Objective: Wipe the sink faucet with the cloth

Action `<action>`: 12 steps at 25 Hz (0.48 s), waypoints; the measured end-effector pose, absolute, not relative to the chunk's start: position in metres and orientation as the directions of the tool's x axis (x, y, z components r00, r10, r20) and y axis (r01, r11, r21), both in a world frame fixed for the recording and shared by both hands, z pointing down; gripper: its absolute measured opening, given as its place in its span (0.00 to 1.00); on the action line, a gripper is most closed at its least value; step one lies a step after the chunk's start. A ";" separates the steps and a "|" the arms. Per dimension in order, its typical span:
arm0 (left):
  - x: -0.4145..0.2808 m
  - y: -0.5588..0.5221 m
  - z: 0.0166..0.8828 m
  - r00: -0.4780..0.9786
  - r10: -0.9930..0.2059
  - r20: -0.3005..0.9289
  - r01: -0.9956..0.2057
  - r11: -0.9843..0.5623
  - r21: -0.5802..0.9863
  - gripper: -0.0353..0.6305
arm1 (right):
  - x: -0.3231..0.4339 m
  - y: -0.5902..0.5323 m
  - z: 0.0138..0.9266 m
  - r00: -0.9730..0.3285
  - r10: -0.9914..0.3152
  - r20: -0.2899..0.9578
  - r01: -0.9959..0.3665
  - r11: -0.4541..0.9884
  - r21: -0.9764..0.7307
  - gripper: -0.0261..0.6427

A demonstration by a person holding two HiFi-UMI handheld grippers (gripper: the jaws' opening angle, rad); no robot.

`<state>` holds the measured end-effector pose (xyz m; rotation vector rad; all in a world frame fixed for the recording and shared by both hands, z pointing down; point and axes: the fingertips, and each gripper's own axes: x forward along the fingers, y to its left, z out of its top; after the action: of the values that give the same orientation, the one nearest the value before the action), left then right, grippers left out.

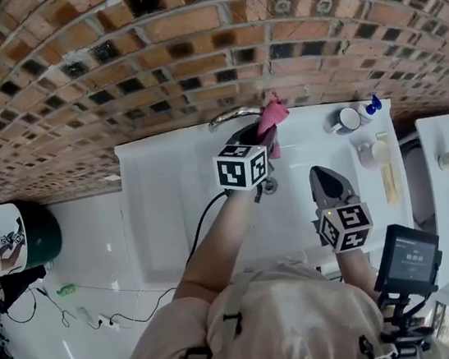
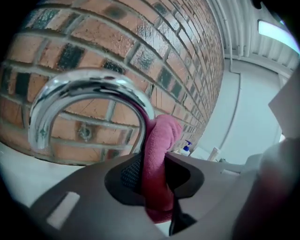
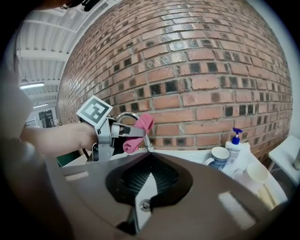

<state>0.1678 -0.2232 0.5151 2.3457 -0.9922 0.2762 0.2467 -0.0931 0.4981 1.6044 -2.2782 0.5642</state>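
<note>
Left gripper view shows the left gripper (image 2: 154, 176) clamped on a folded pink microfibre cloth (image 2: 161, 140), which is pinched between the dark ribbed pads and stands up past the jaw tips. The upper fold of the cloth is laid against the right-hand leg of the curved chrome sink faucet (image 2: 89, 89), where the arch comes down toward what is judged to be its base. The crown of the arch and the open spout end at the left are seen bare, with no cloth on them. Behind the faucet a red brick wall (image 2: 140, 42) is seen. The right gripper (image 3: 149, 157) is held with its jaw tips drawn together and nothing between them. It is kept over the white sink basin (image 1: 164, 224), well apart from the faucet and nearer the person. A blue-and-white mug (image 3: 219, 154) and a pump bottle with a blue top (image 3: 234, 143) stand untouched on the white table (image 3: 195, 153) at the sink's right. The fetching of the cloth is judged to be done and contact with the faucet made. How much of the chrome is already wiped cannot be told. The arch, the spout end and the base are judged to be left.
</note>
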 end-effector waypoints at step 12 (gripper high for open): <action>0.171 -0.215 0.508 0.690 -0.604 0.400 -0.723 -0.601 0.340 0.20 | 0.240 -0.100 0.496 -0.356 -0.823 0.443 -0.934 0.322 -0.152 0.02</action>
<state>0.1710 -0.2152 0.5081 2.4206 -1.0228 0.3343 0.2398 -0.1002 0.4956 1.5827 -2.3066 0.5586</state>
